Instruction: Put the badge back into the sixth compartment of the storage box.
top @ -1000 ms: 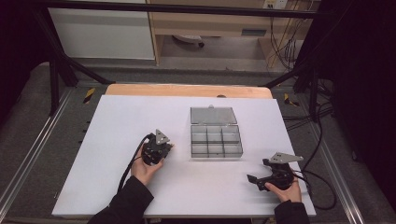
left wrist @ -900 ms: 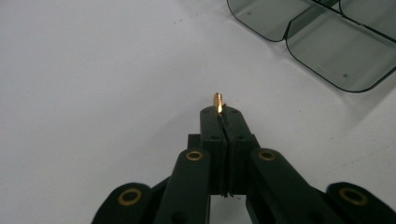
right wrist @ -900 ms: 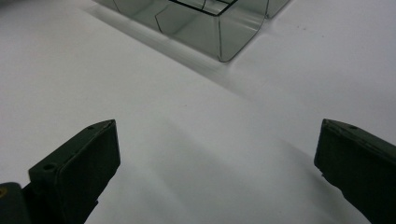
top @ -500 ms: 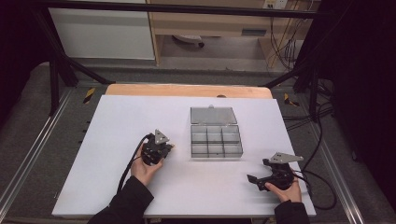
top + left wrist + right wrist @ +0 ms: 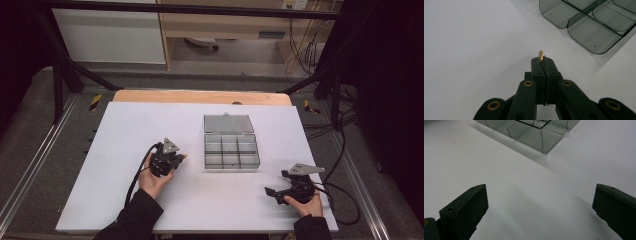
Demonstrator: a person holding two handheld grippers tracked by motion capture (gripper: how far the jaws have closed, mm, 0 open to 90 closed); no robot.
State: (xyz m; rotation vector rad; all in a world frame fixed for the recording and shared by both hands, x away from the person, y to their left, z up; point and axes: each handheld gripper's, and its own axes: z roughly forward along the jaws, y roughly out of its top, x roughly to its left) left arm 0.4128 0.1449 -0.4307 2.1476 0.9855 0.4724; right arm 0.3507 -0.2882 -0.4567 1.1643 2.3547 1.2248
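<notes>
Pinching a small brass pin (image 5: 540, 55), the left gripper (image 5: 542, 60) should lift it squarely over the compartment box (image 5: 231, 150), keeping its fingers pressed tight while the right gripper (image 5: 540, 202) waits beside the box with fingers spread.

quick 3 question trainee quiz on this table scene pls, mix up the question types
1. True or false: the left gripper is shut on a small brass part.
2. Multiple choice: how do the right gripper jaws stand? A) wide open with nothing between them B) shut on the box lid C) shut on a cable
3. Fill in: the lid of the clear compartment box is ____.

Key: 1 true. 2 A. 3 open, laid back on the white table on the box's far side.
</notes>
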